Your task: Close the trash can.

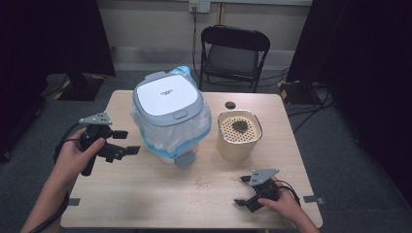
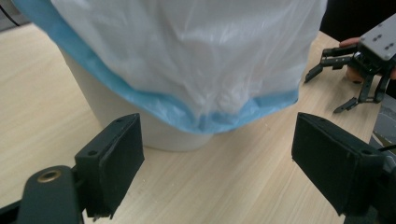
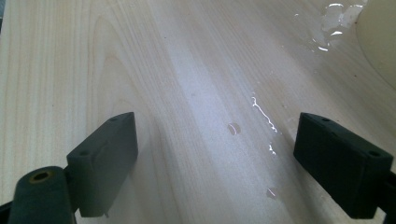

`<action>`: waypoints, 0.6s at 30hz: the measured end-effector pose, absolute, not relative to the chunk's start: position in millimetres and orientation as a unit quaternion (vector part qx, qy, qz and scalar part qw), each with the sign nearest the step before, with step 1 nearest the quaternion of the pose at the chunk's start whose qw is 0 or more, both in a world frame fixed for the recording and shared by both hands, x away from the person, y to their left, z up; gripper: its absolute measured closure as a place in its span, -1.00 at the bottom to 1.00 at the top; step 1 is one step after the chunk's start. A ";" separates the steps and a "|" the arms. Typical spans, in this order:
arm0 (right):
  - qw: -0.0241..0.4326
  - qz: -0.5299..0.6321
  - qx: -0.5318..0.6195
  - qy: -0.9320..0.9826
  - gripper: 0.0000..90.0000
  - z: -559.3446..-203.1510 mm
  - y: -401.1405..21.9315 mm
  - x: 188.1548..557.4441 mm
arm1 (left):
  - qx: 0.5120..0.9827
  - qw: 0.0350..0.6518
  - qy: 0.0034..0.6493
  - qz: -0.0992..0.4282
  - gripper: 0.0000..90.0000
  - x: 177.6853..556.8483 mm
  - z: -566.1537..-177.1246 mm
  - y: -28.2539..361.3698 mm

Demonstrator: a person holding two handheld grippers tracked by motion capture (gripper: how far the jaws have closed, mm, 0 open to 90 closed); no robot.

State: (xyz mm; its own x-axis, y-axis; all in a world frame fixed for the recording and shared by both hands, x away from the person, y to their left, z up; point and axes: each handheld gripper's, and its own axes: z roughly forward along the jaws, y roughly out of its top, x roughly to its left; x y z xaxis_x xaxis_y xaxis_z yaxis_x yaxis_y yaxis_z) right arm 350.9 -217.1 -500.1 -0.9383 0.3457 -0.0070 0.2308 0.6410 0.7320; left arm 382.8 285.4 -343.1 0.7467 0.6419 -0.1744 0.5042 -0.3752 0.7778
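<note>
Fingers of the left gripper (image 1: 123, 142) stand wide with nothing between them, near the worktop's (image 1: 160, 194) left edge and pointing at the lidded bin (image 1: 167, 114), whose white-and-blue bag (image 2: 187, 60) hangs just ahead of them. Those of the right gripper (image 1: 243, 190), near the front right corner, also stand wide and empty above bare wood dotted with small wet spots (image 3: 264, 114). Right of the bin stands a cream pot (image 1: 238, 133).

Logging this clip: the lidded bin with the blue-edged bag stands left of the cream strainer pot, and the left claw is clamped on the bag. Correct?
Not quite. The left claw is open, short of the bag, as the left gripper view shows. The bin does stand left of the pot.
</note>
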 end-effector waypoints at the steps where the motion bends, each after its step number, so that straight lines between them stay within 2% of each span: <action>1: 0.073 0.392 0.160 0.903 -0.71 -500.1 -217.1 350.9 | 0.823 0.442 0.349 0.076 -0.64 381.9 -347.8 285.1; 18: 0.074 0.392 0.161 0.903 -0.72 -500.2 -216.9 350.6 | 0.825 0.437 0.354 0.048 -0.64 371.2 -409.7 281.4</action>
